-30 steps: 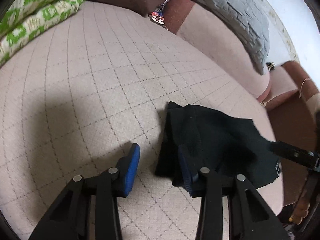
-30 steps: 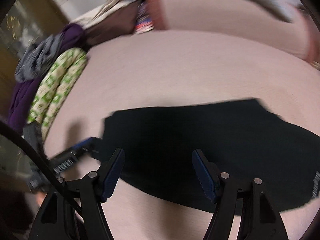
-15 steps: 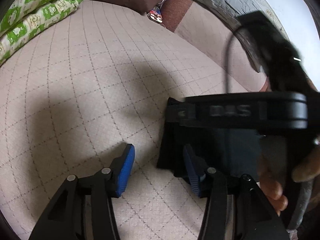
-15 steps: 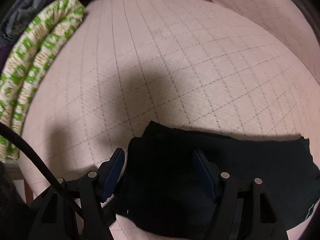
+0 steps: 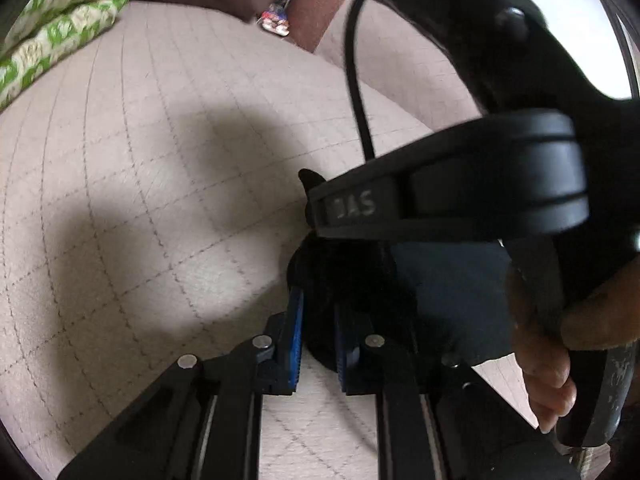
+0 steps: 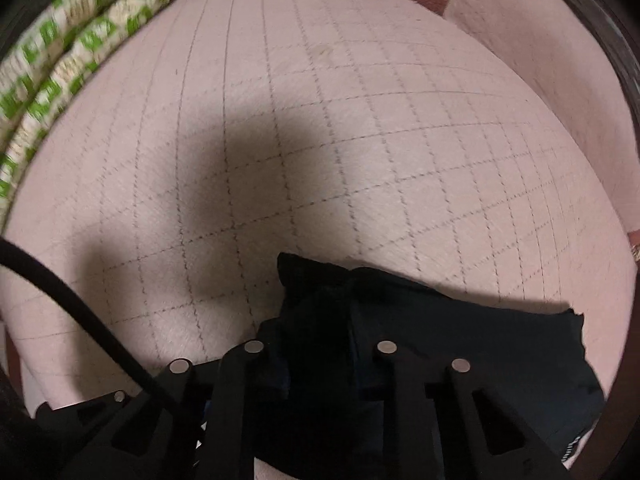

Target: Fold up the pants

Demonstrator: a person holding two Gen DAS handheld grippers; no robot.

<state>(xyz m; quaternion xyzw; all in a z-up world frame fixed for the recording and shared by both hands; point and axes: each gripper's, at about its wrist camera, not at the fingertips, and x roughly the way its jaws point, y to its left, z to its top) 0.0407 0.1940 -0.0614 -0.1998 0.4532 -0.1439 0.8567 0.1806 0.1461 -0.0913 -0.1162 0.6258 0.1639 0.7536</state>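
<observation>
Pinkish quilted bedding point(image 6: 360, 128) with a stitched diamond grid fills both views, a green-patterned blanket point(image 5: 52, 28) rolled along its far left edge. Black pants point(image 6: 460, 340) lie folded on the near side of the bedding. Low over the fabric, the left gripper point(image 5: 318, 336) has its blue pads nearly together, pinching the pants' left edge. The right gripper point(image 6: 318, 364) crosses just above it, tilted down, its fingers drawn close and bunching the same end of the cloth. The person's bare hand point(image 5: 552, 344) grips the right handle.
</observation>
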